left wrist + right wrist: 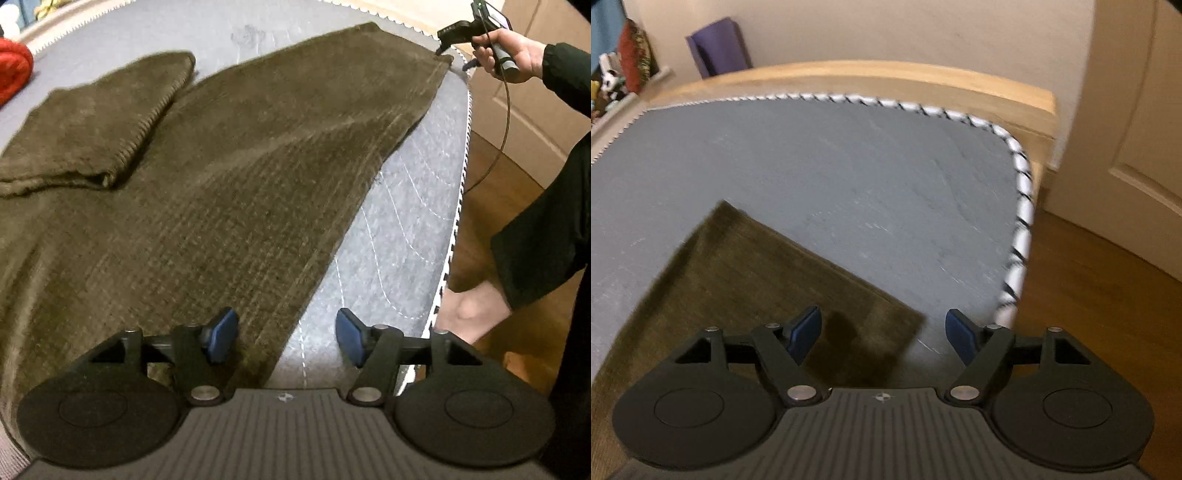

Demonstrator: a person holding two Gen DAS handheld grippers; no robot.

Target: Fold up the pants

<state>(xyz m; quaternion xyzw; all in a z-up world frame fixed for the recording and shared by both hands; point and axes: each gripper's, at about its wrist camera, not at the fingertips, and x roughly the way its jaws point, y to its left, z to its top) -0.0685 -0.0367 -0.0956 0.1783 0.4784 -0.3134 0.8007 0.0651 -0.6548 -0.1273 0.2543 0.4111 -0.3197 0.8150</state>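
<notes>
A grey quilted mattress (pixel 849 177) fills most of both views, its edge piped in black-and-white cord (pixel 1023 206). It sits in a light wooden bed frame (pixel 871 79) whose rail runs along the far side. Behind the frame stands a plain cream wall (pixel 886 33), with a purple mat (pixel 718 46) leaning against it. To the right, a cream panelled door (pixel 1137 140) meets a brown wooden floor (pixel 1089 295). A red bundle of fabric (pixel 13 74) lies at the mattress's far left corner
</notes>
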